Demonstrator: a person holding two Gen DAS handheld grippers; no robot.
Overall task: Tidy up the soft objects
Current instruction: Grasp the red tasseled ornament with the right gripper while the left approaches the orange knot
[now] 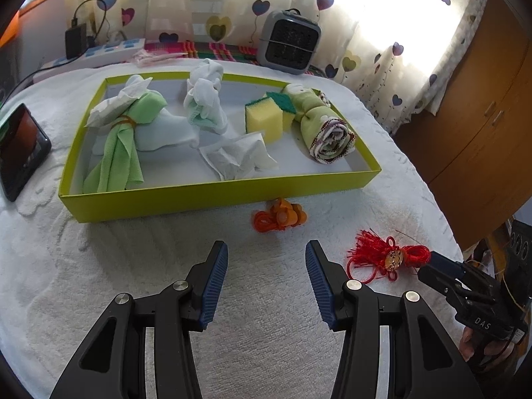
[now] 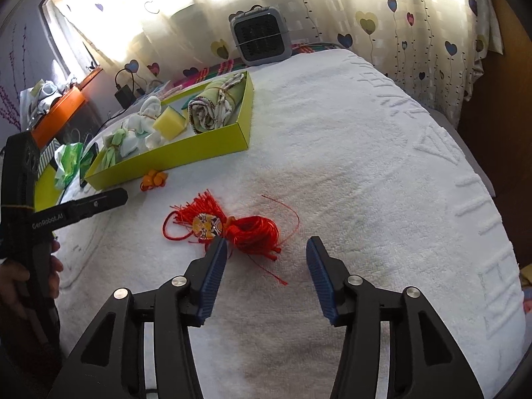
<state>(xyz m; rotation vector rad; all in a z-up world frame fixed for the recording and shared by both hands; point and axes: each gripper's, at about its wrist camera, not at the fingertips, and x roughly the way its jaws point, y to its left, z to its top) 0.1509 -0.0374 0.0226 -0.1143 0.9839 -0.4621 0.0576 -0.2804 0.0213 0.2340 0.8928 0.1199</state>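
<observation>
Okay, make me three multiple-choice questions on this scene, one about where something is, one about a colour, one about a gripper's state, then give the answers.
1. Where does the orange cord bundle lie?
A. inside the box
B. on the white towel just outside the box's near wall
C. on the phone

2. What colour is the box?
A. yellow-green
B. blue
C. red

3. How is the right gripper?
A. shut on the tassel
B. shut and empty
C. open, close to the red tassel ornament

Answers: 1 B, it sits on the towel in front of the box wall. 2 A, walls are yellow-green. 3 C, its jaws stand apart, holding nothing.
</observation>
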